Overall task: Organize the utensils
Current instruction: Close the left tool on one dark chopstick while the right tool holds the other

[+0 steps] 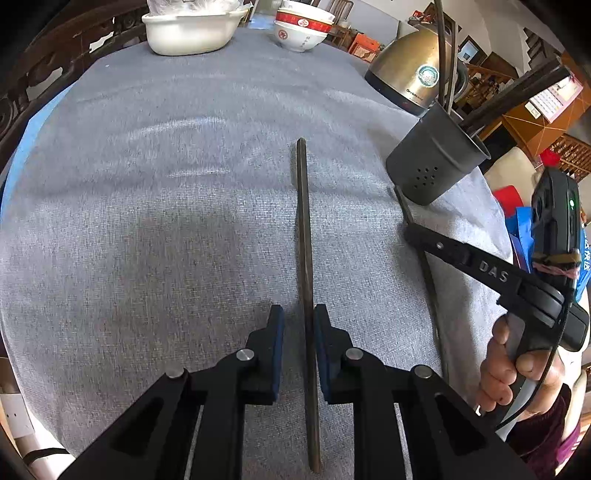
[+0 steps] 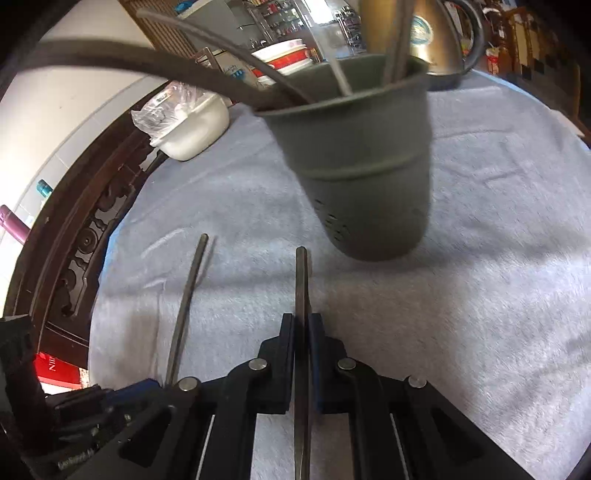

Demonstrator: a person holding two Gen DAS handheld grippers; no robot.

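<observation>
One dark chopstick (image 1: 304, 240) lies lengthwise on the grey cloth between the jaws of my left gripper (image 1: 299, 321). The right pad is against it, but a strip of cloth shows between it and the left pad, so the jaws stand narrowly open. My right gripper (image 2: 303, 321) is shut on a second chopstick (image 2: 301, 280), whose tip points at the dark grey utensil cup (image 2: 362, 166). In the left wrist view the right gripper (image 1: 408, 234) is low beside the cup (image 1: 436, 162), held by a hand (image 1: 509, 369). The cup holds several chopsticks and utensils.
A brass-coloured kettle (image 1: 410, 70) stands behind the cup. A white basin (image 1: 188, 29) with a plastic bag and stacked red-and-white bowls (image 1: 301, 26) are at the table's far end. Carved dark wood (image 2: 74, 251) borders the cloth (image 1: 184, 184) on the left.
</observation>
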